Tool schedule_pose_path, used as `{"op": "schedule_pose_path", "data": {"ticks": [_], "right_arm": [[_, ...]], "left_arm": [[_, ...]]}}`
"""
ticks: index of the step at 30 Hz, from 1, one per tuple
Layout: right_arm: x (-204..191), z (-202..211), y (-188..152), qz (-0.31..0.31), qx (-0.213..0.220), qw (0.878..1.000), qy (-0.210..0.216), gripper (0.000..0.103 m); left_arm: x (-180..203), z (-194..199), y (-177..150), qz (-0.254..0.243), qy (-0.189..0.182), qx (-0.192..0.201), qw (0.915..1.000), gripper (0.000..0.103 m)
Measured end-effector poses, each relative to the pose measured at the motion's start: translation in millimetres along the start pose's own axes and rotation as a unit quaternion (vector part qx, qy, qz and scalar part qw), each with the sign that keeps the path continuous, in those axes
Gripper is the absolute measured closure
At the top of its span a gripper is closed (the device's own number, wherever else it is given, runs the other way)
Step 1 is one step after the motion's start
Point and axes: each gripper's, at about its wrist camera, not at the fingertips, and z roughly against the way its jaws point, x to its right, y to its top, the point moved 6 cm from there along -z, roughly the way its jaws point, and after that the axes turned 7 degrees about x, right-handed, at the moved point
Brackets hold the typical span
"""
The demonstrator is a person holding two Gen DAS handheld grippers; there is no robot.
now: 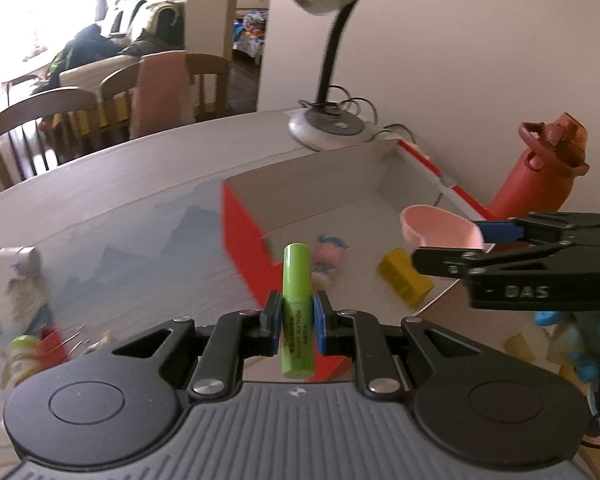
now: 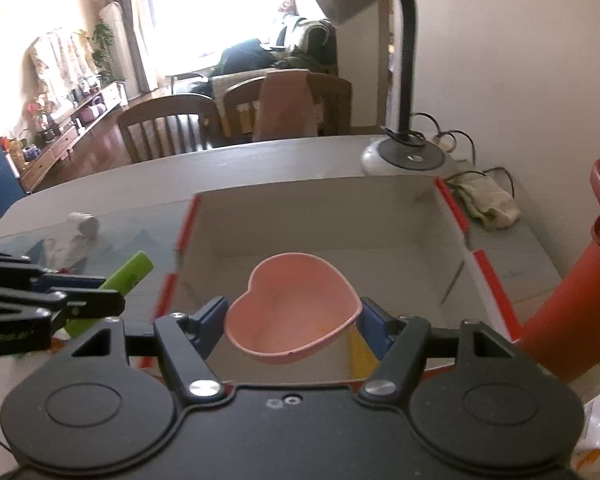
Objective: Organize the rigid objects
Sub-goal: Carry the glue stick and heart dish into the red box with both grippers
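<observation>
My left gripper (image 1: 295,316) is shut on a green lipstick tube (image 1: 296,280), which stands upright between the blue pads just short of the red-and-white box (image 1: 240,232). My right gripper (image 2: 292,312) is shut on a pink heart-shaped bowl (image 2: 292,304), held over the near part of the box (image 2: 452,208). In the left wrist view the right gripper (image 1: 452,248) reaches in from the right with the bowl (image 1: 436,228). In the right wrist view the left gripper (image 2: 112,294) shows at the left with the green tube (image 2: 132,272). A yellow block (image 1: 404,282) and a pink-and-blue figure (image 1: 328,250) lie inside the box.
A desk lamp (image 1: 324,128) stands behind the box, and a red water bottle (image 1: 540,168) to its right. A cloth (image 2: 488,200) lies beside the lamp base. A small white jar (image 2: 85,224) and other small items (image 1: 32,352) lie on the table at the left. Wooden chairs (image 2: 168,128) stand beyond the table.
</observation>
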Motion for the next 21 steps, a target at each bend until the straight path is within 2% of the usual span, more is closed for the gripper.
{"op": "schedule_pose_path", "data": {"ticks": [4, 11, 21], "right_arm": [[19, -16, 2, -0.01, -0.007, 1.0, -0.007, 0.034], [44, -46, 10, -0.013, -0.02, 1.0, -0.013, 0.034], [59, -93, 8, -0.01, -0.083, 0.996, -0.014, 0.034]], "left_arm": [[21, -23, 6, 0.0, -0.017, -0.017, 0.9997, 0.087], [45, -60, 16, -0.017, -0.016, -0.04, 0.9989, 0.087], [68, -119, 18, -0.032, -0.015, -0.093, 0.995, 0.087]]}}
